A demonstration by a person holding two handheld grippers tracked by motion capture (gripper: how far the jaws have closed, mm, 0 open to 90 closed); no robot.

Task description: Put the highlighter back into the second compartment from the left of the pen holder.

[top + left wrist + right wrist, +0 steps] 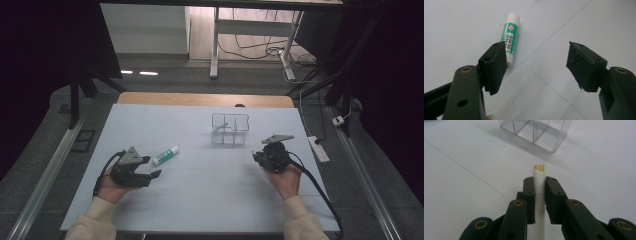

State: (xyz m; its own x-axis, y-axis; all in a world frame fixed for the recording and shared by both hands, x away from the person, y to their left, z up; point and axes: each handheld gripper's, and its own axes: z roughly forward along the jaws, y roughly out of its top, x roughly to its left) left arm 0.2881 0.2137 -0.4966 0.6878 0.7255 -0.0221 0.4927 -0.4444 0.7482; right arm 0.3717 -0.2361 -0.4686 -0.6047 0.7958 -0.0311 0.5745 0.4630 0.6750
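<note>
A green and white glue stick (165, 155) lies on the white table, just ahead of my left gripper (156, 174). In the left gripper view the glue stick (510, 37) lies beyond the left pad, and the left gripper (537, 67) stands open with nothing between its pads. My right gripper (256, 155) is shut on a slim white tube (539, 180), which stands up between the pads (530, 195) with its open end on top. A clear divided plastic box (230, 128) stands a short way beyond the right gripper (539, 185), and its lower corner (541, 135) appears in the right gripper view.
A white sheet (200, 200) covers the table, with a strip of wood (205, 99) at its far edge. A power strip (318, 148) lies off the right edge. Metal rails (47, 170) run along both sides.
</note>
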